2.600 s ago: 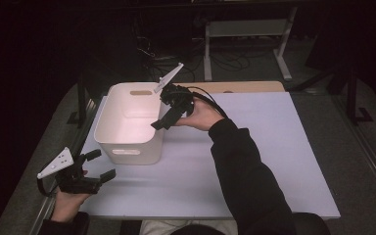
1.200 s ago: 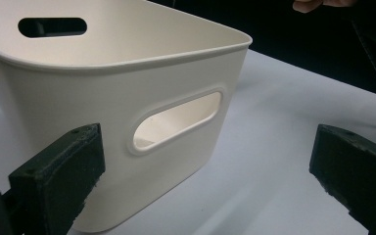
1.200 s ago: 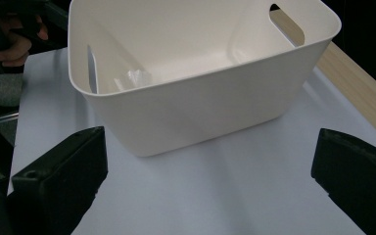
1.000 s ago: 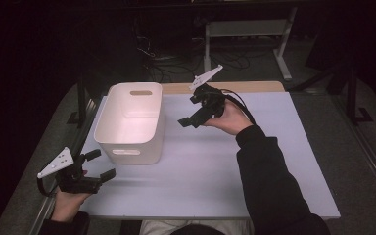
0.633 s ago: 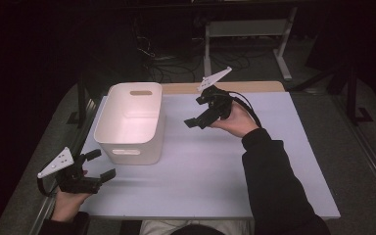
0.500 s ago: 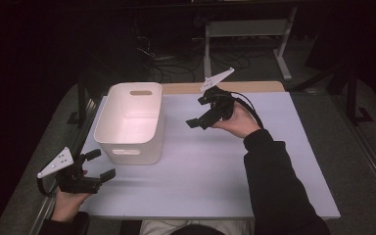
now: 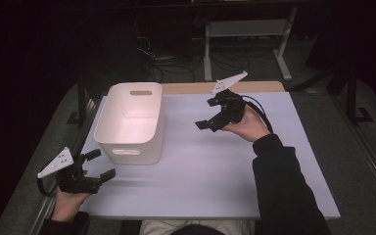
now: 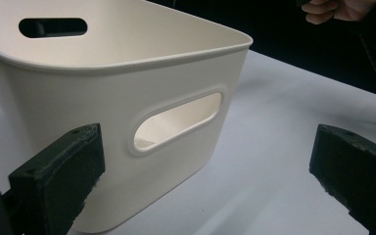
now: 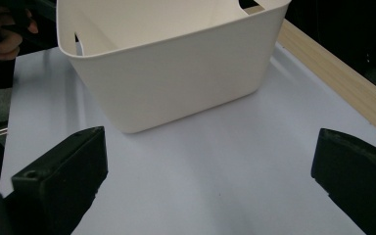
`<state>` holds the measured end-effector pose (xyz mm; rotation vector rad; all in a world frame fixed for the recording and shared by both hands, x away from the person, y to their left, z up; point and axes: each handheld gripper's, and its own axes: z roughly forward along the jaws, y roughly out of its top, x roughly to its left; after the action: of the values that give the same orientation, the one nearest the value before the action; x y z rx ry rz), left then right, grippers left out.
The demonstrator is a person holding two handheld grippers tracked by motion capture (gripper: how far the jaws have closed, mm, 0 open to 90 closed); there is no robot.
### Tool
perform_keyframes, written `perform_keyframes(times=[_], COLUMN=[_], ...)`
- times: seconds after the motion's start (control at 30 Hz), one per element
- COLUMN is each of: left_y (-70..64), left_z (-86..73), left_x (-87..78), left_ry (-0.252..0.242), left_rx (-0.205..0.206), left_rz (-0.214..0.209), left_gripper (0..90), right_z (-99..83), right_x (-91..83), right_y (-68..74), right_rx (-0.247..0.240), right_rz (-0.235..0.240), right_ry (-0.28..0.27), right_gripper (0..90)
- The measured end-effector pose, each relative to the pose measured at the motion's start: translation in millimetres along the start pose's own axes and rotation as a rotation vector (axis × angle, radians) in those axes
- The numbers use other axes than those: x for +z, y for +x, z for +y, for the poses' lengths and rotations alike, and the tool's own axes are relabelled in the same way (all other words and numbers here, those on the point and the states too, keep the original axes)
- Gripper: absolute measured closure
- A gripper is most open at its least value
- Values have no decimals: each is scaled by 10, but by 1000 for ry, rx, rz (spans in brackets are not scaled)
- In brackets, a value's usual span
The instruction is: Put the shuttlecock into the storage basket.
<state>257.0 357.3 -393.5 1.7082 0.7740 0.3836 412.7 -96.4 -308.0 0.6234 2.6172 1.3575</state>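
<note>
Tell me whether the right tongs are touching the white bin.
Apart. In the high view, bare table separates the right tongs from the white bin; the right gripper view shows the open jaws short of it.

Dim room; lit table (image 7: 215, 166) glows; surroundings black; grainy, soft focus.

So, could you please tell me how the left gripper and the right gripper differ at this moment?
The left gripper sits low at the table's near left corner, by the white bin's near end; the right gripper is raised over the middle of the table, off the bin's long side. The left gripper faces a handle slot; the right gripper faces a plain wall. Both stand open, holding nothing.
</note>
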Motion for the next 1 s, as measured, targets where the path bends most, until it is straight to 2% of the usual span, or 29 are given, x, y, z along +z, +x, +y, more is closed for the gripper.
perform_keyframes(times=[0.23,0.47,1.0], left_y=[1,0,2], left_z=[0,-1,-4], left_x=[0,-1,2], left_ry=[2,3,7], left_rx=[1,1,4], left_rz=[1,3,11], left_gripper=[0,0,0], right_z=[-117,-186,-475], right_x=[-57,-97,-291], right_y=[-25,-14,-37], right_rx=[21,20,58], right_rz=[-15,-23,-58], right_ry=[-7,-7,-27], right_gripper=[0,0,0])
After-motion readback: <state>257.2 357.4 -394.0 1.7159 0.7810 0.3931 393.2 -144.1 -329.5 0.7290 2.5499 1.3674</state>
